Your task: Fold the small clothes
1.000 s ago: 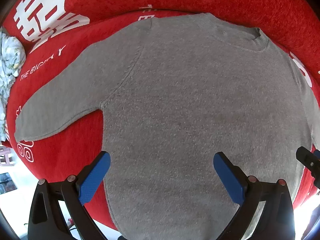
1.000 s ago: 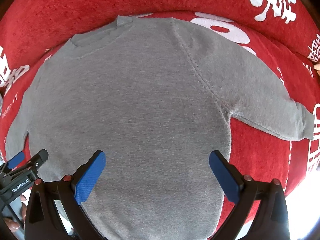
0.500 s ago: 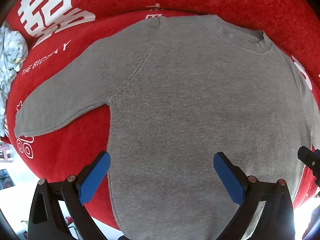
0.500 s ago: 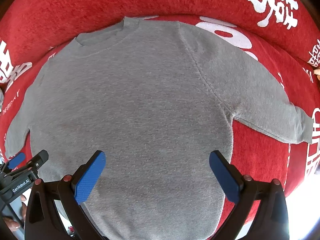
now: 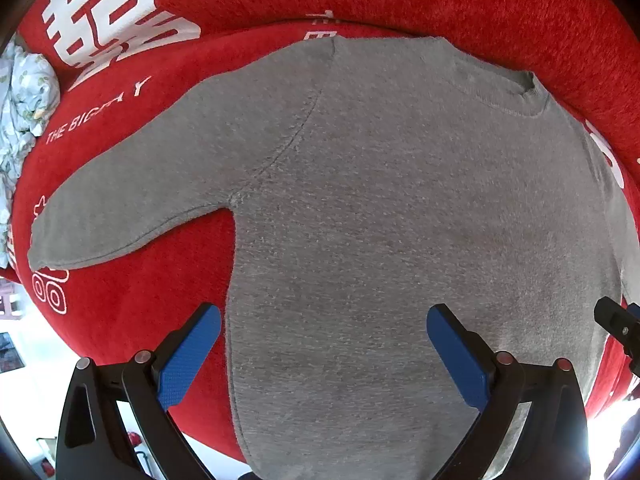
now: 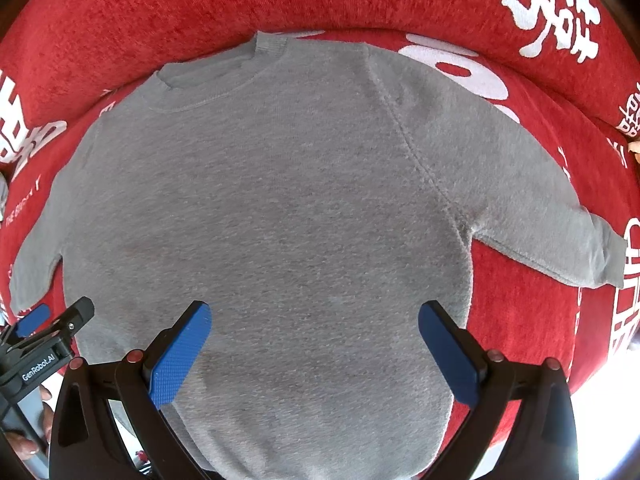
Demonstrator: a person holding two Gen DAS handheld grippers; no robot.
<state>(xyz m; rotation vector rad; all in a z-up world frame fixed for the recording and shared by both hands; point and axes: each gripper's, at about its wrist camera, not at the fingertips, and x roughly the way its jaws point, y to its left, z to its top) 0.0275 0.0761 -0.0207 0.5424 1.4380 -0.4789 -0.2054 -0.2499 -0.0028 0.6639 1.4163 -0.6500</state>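
Observation:
A small grey knit sweater point(image 5: 400, 220) lies flat on a red cushion, front up, neckline point(image 5: 504, 92) at the far side and both sleeves spread out. My left gripper point(image 5: 324, 340) hovers open above the sweater's lower left part, its left fingertip over the red fabric beside the side seam. The left sleeve point(image 5: 132, 196) reaches out to the left. The same sweater point(image 6: 280, 208) fills the right wrist view, with my right gripper point(image 6: 314, 340) open over its lower right part. The right sleeve point(image 6: 540, 216) points right. Neither gripper holds anything.
The red cushion point(image 5: 132, 312) carries white characters and lettering, and a raised red back point(image 6: 160, 12) rises behind the neckline. A pale patterned cloth point(image 5: 24, 112) is bunched at the far left. The cushion's front edge drops off just below the hem.
Both cameras have moved closer and slightly downward over the sweater, so it appears larger and lower. The sweater itself has not shifted, and both grippers stay open.

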